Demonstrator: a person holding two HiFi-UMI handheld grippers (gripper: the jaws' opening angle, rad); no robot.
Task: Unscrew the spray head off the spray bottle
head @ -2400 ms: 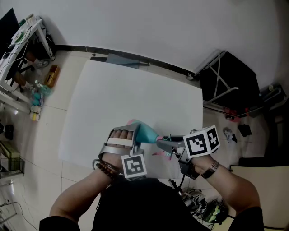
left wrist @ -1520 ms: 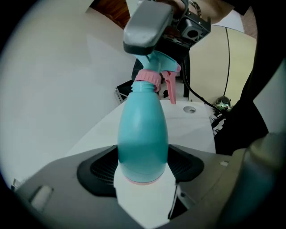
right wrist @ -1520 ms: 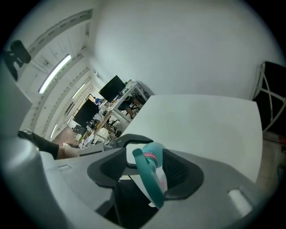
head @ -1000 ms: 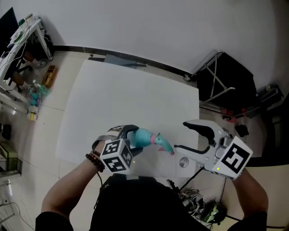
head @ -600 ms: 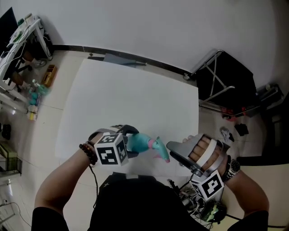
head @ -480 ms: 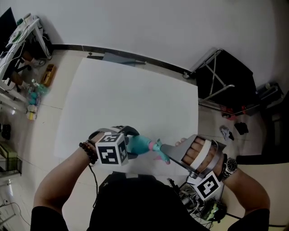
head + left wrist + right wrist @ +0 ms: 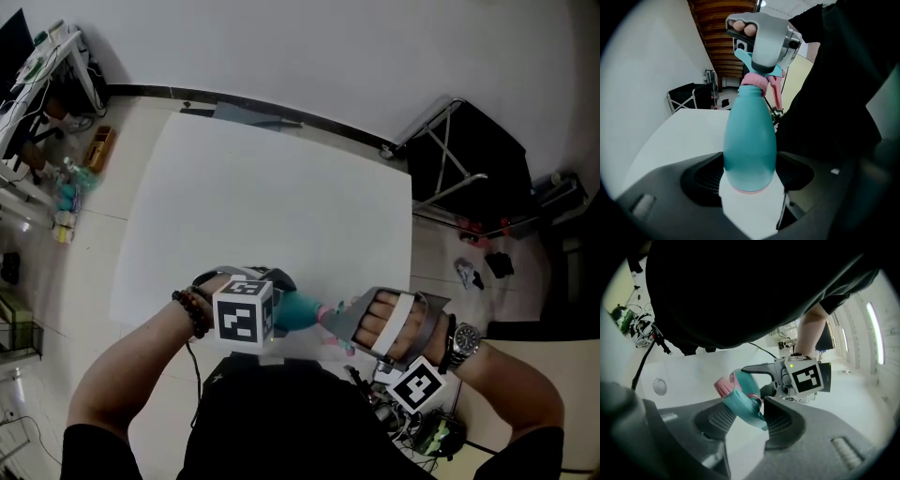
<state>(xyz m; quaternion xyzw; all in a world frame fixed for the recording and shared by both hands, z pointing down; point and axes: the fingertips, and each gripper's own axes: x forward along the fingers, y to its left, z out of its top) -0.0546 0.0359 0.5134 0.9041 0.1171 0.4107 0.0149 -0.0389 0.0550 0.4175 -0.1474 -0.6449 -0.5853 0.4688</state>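
Observation:
A teal spray bottle [image 7: 296,310] with a pink collar [image 7: 753,80] lies tilted over the near edge of the white table [image 7: 262,206]. My left gripper [image 7: 281,302] is shut on the bottle's fat body [image 7: 750,136], a pad on each side of it near the base. My right gripper [image 7: 332,314] has just been closing its jaws. They now sit around the teal spray head [image 7: 742,403], whose sides meet both pads. The pink nozzle [image 7: 723,385] sticks out to the left of the head. In the left gripper view the right gripper's grey frame [image 7: 768,37] covers the top of the head.
A black folding stand [image 7: 469,159] is on the floor to the right of the table. Shelves with clutter [image 7: 56,103] line the left wall. Cables and small gear [image 7: 422,433] lie by the person's feet. A round grommet [image 7: 659,386] sits in the tabletop.
My right gripper has rolled over, dropped toward the bottle and closed its wide jaws round the spray head. The left gripper has shifted a little with the bottle in it.

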